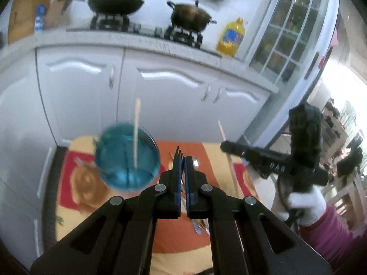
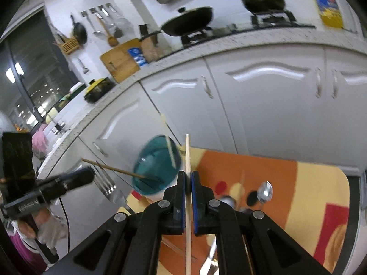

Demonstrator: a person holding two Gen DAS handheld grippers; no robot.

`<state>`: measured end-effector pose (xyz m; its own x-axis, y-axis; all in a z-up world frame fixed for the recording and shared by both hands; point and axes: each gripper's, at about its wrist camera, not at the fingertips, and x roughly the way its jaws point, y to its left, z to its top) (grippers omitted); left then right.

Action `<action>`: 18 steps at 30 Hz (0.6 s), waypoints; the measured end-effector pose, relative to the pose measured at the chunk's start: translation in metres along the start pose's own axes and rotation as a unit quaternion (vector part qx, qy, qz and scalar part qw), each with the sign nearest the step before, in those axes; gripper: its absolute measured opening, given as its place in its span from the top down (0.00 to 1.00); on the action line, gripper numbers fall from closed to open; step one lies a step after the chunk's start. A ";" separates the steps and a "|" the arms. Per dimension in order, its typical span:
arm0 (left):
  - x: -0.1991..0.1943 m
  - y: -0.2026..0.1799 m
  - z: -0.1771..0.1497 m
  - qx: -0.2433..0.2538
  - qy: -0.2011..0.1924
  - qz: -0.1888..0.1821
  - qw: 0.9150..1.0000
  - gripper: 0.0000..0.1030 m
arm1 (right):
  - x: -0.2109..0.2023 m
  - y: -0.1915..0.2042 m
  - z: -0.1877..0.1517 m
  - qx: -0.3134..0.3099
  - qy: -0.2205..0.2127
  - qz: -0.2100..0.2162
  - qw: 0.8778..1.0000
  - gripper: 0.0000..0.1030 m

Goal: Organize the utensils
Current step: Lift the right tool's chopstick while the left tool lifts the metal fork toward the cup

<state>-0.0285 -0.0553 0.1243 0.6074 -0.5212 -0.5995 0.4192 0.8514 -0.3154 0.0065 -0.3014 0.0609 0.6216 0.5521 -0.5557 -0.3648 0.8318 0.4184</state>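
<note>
Left tool clenched on fork, right tool on pale chopstick. Blue cup near bench's far edge. Judgement: drop each upright, clear of rim.

Both grippers were built of black angular linkage arms joined by round silver pivot pins. The fingers were lined with blue pads along their inner faces. The right gripper was seen from the side as a black bar with pale lettering, topped by a black box-shaped unit. A white knitted glove and a magenta sleeve were worn. A black cable was noted trailing below the left gripper.
</note>
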 end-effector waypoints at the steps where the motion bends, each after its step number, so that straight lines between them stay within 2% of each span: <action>1: -0.004 0.003 0.005 -0.002 -0.004 0.001 1.000 0.99 | 0.002 0.003 0.003 -0.003 -0.001 0.003 1.000 0.96; 7: -0.029 0.020 0.039 -0.010 -0.035 0.014 0.999 0.99 | 0.012 0.027 0.030 -0.019 -0.025 0.015 0.999 0.96; 13: -0.051 0.031 0.075 0.015 -0.075 0.069 0.995 0.99 | 0.034 0.047 0.062 -0.029 -0.071 0.010 0.997 0.96; 18: -0.048 0.047 0.093 0.037 -0.082 0.123 0.988 0.99 | 0.063 0.050 0.082 -0.024 -0.096 0.003 0.995 0.96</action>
<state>0.0242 0.0042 0.2068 0.7961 -0.3071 -0.5215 0.2902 0.9499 -0.1163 0.0843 -0.2301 0.1058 0.7389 0.5395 -0.4038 -0.3989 0.8331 0.3831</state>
